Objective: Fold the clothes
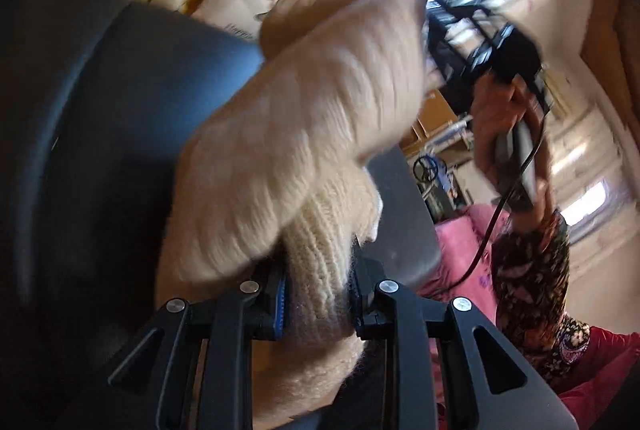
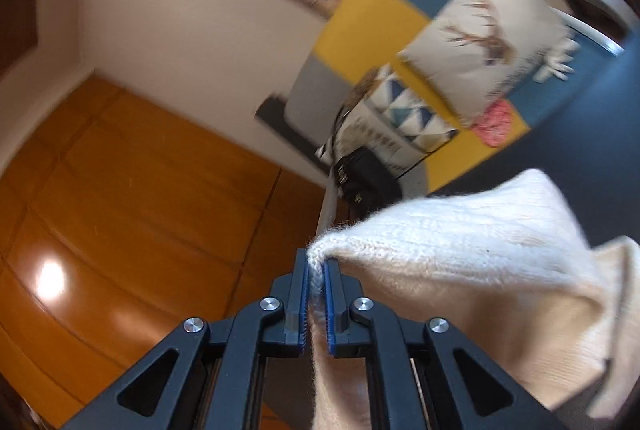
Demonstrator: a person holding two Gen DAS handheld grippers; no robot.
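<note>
Cream sweater (image 1: 304, 118): held aloft, spread for folding. Left gripper (image 1: 316, 294) jaws clamp a thick knit bunch; right gripper (image 2: 316, 294) jaws pinch its edge.

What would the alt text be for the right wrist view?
The right gripper is shut on a fold of a cream knit sweater, which drapes off to the right. Behind it, blurred: an orange wooden floor, a pale wall, a blue, yellow and grey patchwork cover and a cushion printed with a deer.
</note>
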